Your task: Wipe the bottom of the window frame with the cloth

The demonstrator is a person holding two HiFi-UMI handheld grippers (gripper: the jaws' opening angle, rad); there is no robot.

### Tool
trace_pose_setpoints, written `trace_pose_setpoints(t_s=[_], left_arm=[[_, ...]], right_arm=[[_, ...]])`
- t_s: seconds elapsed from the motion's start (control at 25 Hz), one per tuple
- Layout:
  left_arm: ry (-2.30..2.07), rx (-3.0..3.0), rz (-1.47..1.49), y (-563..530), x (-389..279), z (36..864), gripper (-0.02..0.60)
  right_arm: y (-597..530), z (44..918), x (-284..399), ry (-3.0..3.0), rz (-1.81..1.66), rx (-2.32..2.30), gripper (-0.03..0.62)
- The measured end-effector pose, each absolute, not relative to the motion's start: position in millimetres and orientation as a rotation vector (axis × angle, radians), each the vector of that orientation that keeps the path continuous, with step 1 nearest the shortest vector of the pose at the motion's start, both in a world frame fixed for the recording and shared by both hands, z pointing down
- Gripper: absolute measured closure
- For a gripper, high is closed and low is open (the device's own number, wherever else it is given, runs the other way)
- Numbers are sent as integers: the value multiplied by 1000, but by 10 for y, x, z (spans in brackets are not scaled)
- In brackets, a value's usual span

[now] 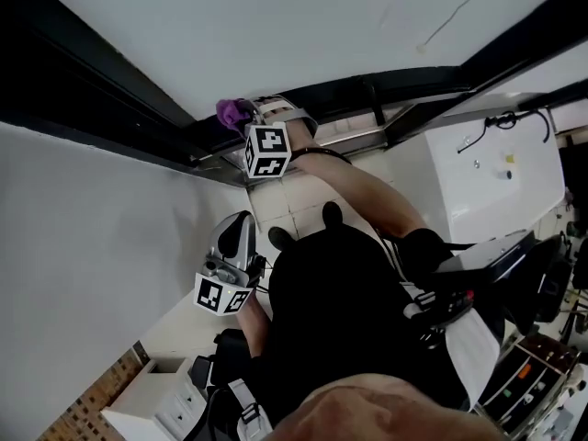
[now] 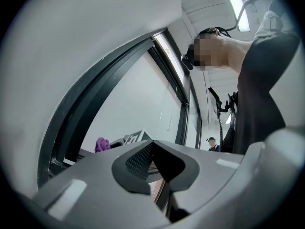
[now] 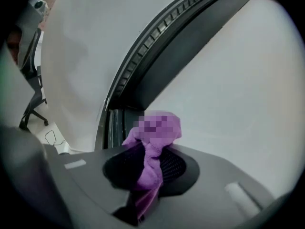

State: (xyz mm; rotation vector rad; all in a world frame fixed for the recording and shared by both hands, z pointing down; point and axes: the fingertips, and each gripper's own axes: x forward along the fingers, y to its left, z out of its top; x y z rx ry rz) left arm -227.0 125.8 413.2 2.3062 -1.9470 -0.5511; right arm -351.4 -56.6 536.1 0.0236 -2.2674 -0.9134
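A purple cloth (image 1: 234,111) is bunched against the dark window frame (image 1: 138,108), where its bottom rail meets the grey wall. My right gripper (image 1: 246,118), with its marker cube just behind, is shut on this cloth. In the right gripper view the cloth (image 3: 153,144) sticks out from between the jaws of the right gripper (image 3: 147,168), close to the frame's ribbed seal (image 3: 152,42). My left gripper (image 1: 243,223) hangs lower beside the wall, apart from the frame. In its own view the left gripper (image 2: 151,162) is shut on nothing, and the cloth (image 2: 101,144) shows far off.
The pale window pane (image 1: 303,26) fills the area above the frame. A white cabinet (image 1: 496,177) stands to the right, a white box (image 1: 152,395) at the lower left. An office chair (image 3: 33,104) and a distant person (image 2: 211,142) are in the room behind.
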Motion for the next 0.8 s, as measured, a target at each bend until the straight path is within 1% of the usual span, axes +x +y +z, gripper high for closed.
trace_pose_setpoints(t_s=[0.32,0.56,0.68,0.8], left_arm=[[-1879,2347,-536,1077,-2114,4114,581],[-1801,2392,-528,893,-1996,4135,581],[-1768,2414,-528,823,-1910,4120,581],[-1750,2435,-530,782,-1829,4078,581]], right_arm=[[-1222,5371,-2694,-2095,-966,171,531],[-1808,5440,-2035,-1666,-1140,255,531],[-1956,5435,-1868,-1507,-1213,249,533],[-1924,5408,-1848,-1539,-1189,214,532]])
